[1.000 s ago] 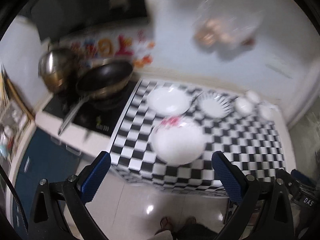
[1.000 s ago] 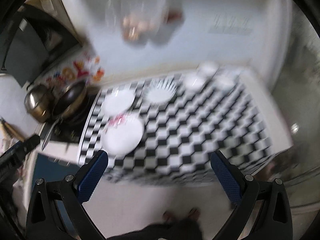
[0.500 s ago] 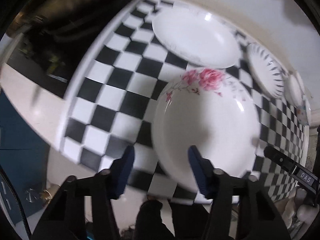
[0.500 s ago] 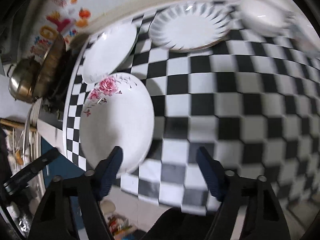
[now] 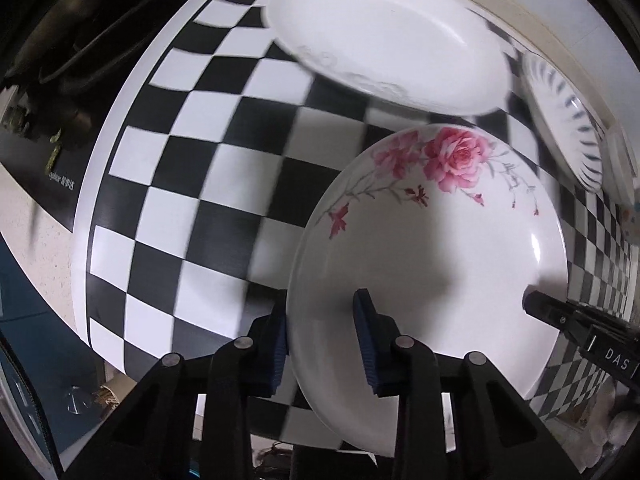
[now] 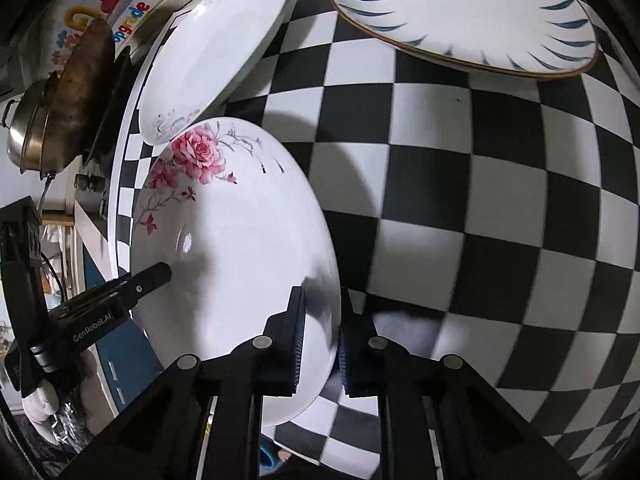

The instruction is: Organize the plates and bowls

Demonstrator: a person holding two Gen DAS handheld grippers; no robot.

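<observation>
A large white plate with pink roses lies near the front edge of the checkered counter; it also shows in the right wrist view. My left gripper straddles its left rim, one finger inside and one outside. My right gripper straddles its right rim the same way. Both look closed on the rim. A plain white plate lies behind it. A plate with blue leaf strokes lies further right.
A stove with a dark wok and a steel pot stands left of the counter. Small white bowls sit at the far right. The counter's front edge drops to the floor just below the rose plate.
Both grippers came down from high above the counter to the rose plate and narrowed from wide open onto its opposite rims.
</observation>
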